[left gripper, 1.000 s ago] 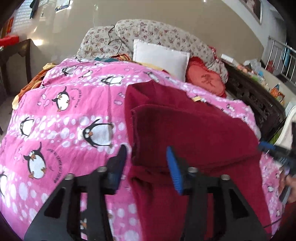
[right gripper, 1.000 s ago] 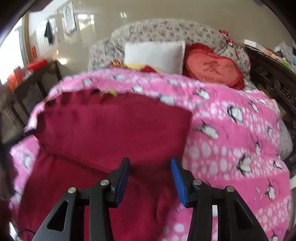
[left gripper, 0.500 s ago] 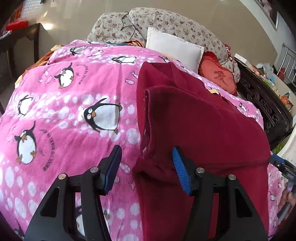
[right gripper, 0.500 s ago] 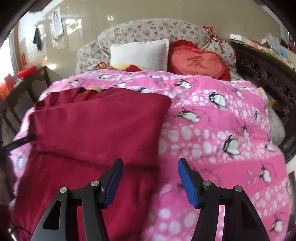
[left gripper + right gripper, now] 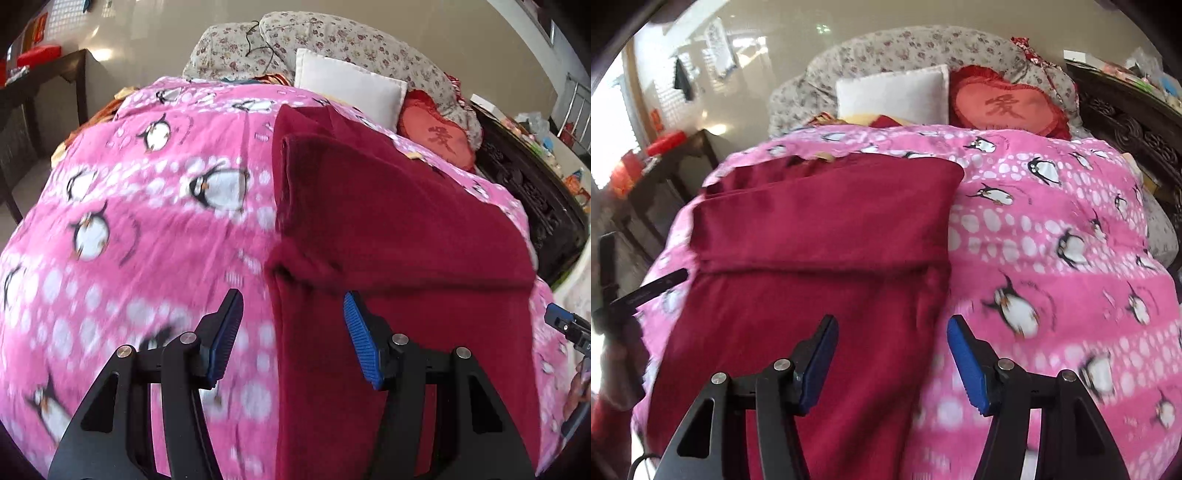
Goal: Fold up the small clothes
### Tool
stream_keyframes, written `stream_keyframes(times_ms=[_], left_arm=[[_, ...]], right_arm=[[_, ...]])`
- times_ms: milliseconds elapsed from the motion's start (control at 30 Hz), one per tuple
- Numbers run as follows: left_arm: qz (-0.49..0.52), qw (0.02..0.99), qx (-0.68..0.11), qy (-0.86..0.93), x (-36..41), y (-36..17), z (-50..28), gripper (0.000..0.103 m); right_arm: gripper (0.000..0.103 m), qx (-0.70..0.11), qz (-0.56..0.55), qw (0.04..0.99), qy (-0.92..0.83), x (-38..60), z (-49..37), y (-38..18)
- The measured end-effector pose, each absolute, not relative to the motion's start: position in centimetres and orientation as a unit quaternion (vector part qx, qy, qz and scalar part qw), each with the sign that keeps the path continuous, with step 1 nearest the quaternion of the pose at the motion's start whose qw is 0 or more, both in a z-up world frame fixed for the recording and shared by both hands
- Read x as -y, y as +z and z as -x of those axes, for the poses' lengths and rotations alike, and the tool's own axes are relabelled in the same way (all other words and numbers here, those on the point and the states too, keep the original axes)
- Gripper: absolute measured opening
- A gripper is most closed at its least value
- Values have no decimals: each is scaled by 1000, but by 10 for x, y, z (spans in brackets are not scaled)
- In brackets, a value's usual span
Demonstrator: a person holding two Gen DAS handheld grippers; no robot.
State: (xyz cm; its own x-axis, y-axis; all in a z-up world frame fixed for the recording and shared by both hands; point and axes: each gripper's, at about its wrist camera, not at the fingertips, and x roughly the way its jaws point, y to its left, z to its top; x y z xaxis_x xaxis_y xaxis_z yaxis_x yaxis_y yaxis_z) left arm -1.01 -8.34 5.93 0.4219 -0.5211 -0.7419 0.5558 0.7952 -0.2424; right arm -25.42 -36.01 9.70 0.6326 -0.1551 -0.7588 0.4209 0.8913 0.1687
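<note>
A dark red garment point(image 5: 388, 229) point(image 5: 820, 236) lies on a pink penguin-print blanket point(image 5: 147, 221) point(image 5: 1052, 258), its far part folded over toward me into a thick flap. My left gripper point(image 5: 291, 332) hovers open over the garment's near left edge, half over blanket, nothing between its blue pads point(image 5: 360, 339). My right gripper point(image 5: 890, 354) hangs open above the garment's near right edge, also empty. The right gripper's tip point(image 5: 565, 325) shows at the far right of the left wrist view; the left gripper's dark finger point(image 5: 650, 288) shows at the left of the right wrist view.
At the bed's head lie a white pillow point(image 5: 347, 88) point(image 5: 894, 92), a red heart cushion point(image 5: 439, 136) point(image 5: 1004, 103) and a floral quilt point(image 5: 332, 40). A dark carved cabinet point(image 5: 535, 192) point(image 5: 1137, 122) stands on the right. A dark table point(image 5: 37, 85) stands on the left.
Both grippers have drawn apart to the garment's side edges: the left one leftward, the right one rightward. The right gripper's jaws have widened.
</note>
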Motion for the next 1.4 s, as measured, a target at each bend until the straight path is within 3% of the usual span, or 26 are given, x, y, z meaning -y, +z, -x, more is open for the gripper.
stream_keyframes(times_ms=[200, 400, 600, 767, 967, 1400], left_arm=[[-19, 825, -445, -348, 39, 64, 64, 58], [-21, 795, -488, -359, -3, 48, 117, 62], [6, 771, -517, -371, -18, 38, 153, 63], [18, 760, -527, -379, -19, 36, 169, 69], [11, 764, -527, -372, -18, 33, 173, 70], [-46, 757, -527, -384, 4, 30, 181, 95]], right_arm=[[60, -412, -196, 884, -105, 330, 330, 105], [60, -427, -262, 863, -58, 307, 391, 72], [60, -445, -270, 853, -45, 286, 407, 45], [60, -429, -292, 855, -19, 280, 413, 44], [61, -397, -321, 860, 0, 279, 420, 38], [58, -353, -358, 861, 75, 269, 408, 24]])
